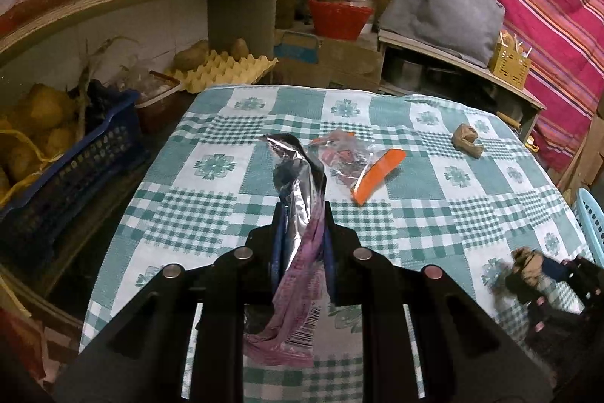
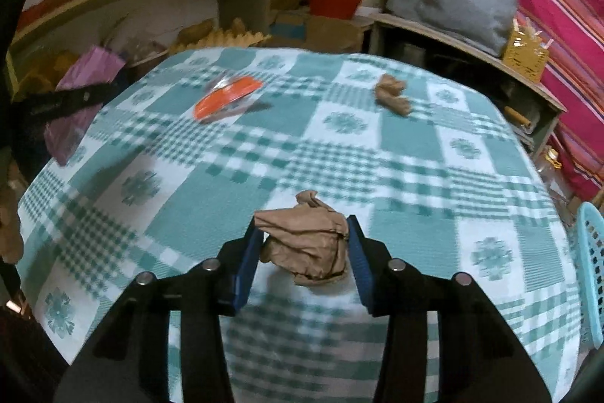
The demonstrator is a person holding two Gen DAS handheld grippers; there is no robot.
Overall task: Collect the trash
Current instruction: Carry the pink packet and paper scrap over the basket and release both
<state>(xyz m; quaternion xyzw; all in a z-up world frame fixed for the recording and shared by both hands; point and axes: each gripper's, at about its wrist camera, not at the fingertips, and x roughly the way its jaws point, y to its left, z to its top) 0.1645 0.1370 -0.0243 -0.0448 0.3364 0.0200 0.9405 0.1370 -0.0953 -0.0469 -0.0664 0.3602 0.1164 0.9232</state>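
**Ana:** Left wrist view: left gripper [image 1: 302,210] fingers are pinched on the purple foil wrapper [image 1: 298,233]; its limp tail could slide out.

**Ben:** Right gripper [image 2: 304,233] clamps a crumpled brown paper [image 2: 305,244], seemingly loosely, above the tabletop [image 2: 415,153] near edge. An orange-striped plastic bag [image 1: 358,169] and another brown wad [image 1: 468,140] lie farther off; the blue basket [image 2: 590,252] stands off the right edge.

Motion blur is smearing the right gripper [image 1: 543,274] and its crumpled brown paper [image 1: 526,261] at the left-wrist frame's edge; the blue basket [image 2: 592,267] is running off the right-wrist frame.
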